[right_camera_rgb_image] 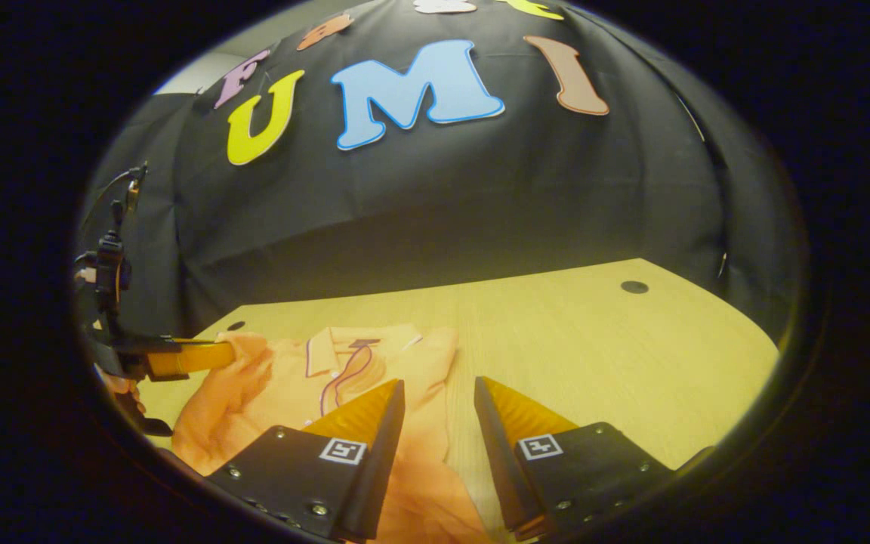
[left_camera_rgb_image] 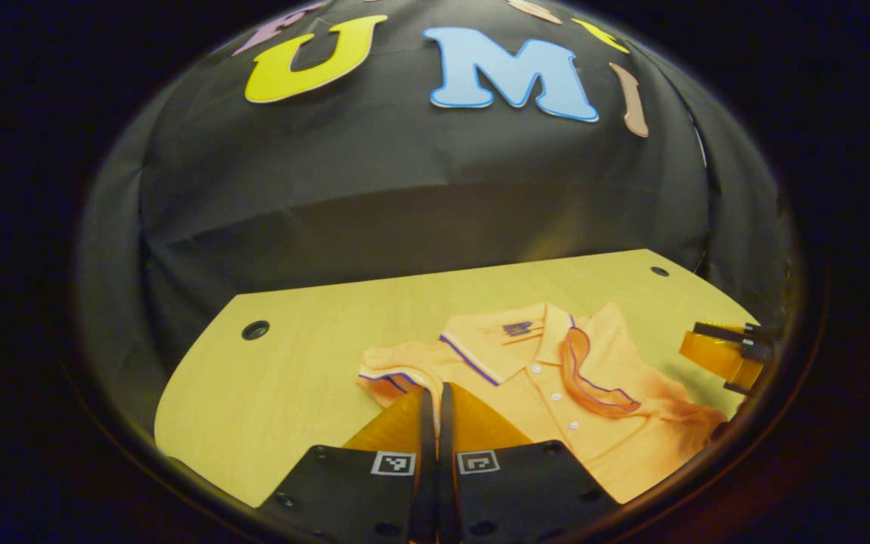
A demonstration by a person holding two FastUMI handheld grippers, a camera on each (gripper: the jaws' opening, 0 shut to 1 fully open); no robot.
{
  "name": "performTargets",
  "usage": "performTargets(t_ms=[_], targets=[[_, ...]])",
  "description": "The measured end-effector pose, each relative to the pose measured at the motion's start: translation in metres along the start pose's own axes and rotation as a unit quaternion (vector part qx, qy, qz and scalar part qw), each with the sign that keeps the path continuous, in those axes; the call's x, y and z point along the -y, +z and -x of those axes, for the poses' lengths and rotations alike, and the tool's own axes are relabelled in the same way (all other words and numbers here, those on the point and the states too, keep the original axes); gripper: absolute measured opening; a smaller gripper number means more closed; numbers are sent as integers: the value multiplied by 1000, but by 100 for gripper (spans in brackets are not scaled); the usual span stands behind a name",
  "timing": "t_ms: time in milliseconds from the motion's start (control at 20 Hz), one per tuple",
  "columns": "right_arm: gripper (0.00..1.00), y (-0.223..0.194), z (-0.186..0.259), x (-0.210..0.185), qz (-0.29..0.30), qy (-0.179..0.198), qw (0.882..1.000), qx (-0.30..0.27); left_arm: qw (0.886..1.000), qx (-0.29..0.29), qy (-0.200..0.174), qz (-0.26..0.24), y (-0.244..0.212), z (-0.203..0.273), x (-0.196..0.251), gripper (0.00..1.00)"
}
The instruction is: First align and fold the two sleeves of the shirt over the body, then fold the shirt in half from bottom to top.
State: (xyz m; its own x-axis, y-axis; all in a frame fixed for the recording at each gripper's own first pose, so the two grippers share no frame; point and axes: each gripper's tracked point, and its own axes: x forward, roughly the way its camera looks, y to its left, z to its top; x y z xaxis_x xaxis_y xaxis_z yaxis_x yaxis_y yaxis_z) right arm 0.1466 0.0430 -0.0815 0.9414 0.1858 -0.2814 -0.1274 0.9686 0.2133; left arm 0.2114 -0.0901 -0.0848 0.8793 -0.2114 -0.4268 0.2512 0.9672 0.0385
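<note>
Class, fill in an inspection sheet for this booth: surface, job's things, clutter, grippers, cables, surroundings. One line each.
Surface: wooden table with round holes.
Job's things: orange polo shirt lying front up; one sleeve already folded over the body.
Clutter: nothing seen.
Grippers: left gripper shut at the other sleeve's edge; a grip on the cloth cannot be told. Right gripper open above the shirt.
Cables: a thin wire on the left gripper's rig.
Surroundings: black cloth wall.
</note>
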Motion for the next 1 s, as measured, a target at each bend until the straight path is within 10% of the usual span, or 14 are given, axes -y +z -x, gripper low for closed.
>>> performTargets(t_ms=[250,700,850,1000], targets=[[59,2,1,10,-16,-7,1000,0,997,-20,-70,-14,-13,0,89,7],[59,5,4,19,-31,-13,999,2,995,-72,-64,-2,-65,-23,113,9],[59,5,4,20,-31,-14,999,2,995,-66,-78,10,-61,-18,121,27],[59,4,4,19,-31,-13,999,1,995,-58,-83,11,-56,-11,122,74]])
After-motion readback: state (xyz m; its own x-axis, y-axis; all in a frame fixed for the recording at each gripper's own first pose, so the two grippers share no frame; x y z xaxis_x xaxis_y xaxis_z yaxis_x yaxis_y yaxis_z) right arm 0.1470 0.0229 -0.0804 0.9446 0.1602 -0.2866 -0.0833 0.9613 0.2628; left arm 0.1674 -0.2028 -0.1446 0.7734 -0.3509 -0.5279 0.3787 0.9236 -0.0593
